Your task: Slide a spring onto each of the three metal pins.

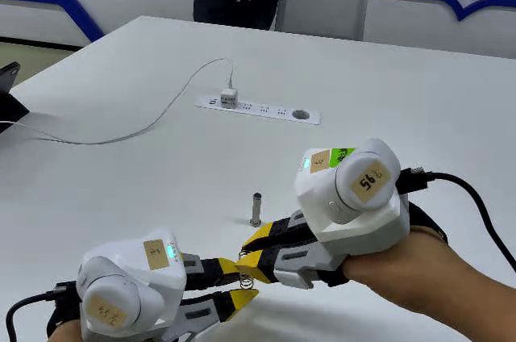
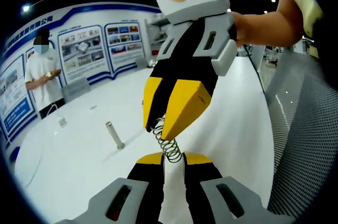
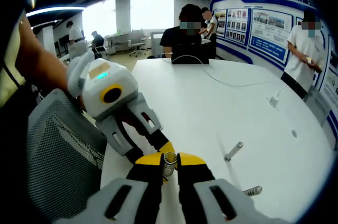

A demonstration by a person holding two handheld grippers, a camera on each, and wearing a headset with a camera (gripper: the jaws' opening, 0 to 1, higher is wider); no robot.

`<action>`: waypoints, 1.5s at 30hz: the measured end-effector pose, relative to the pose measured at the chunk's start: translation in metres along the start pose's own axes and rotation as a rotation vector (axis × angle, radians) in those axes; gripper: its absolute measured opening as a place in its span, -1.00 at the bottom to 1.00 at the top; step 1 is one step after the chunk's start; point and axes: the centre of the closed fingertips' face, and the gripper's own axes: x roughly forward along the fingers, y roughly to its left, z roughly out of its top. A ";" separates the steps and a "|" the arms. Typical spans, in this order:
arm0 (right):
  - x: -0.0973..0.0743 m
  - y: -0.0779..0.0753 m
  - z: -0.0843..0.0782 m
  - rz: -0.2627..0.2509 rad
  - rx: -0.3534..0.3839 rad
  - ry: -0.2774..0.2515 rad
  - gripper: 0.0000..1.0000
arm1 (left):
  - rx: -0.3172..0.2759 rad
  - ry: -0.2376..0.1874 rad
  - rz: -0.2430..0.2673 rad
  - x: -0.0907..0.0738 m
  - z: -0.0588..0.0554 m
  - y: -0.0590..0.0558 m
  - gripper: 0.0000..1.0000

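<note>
The right tool [image 1: 256, 252] reaches in from the right of the head view. Its yellow jaws are closed to a narrow gap on a spring [image 1: 246, 280], which the right gripper view shows end-on between the tips. The left tool [image 1: 235, 282] comes up from the lower left and meets it tip to tip. Its jaws are slightly parted with the spring's other end at their tips, and I cannot tell whether they pinch it.

The pin [image 1: 256, 209] stands upright on the bench [image 1: 161, 189], just above the meeting tips in the head view and apart from them. The right tool is the nearer. The spring's long axis runs from one tool to the other, across the pin's vertical axis. I judge it must be turned upright and brought over the pin's top before it can slide down.

A second spring [image 3: 252, 190] lies flat on the bench at the lower right of the right gripper view, near the pin. The bench around the pin is bare, and the power strip [image 1: 258, 108] and cable [image 1: 161, 116] lie well beyond it.
</note>
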 end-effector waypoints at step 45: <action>-0.028 -0.098 0.040 -0.213 0.041 -0.110 -0.77 | -0.196 0.024 0.111 -0.009 -0.022 0.023 0.23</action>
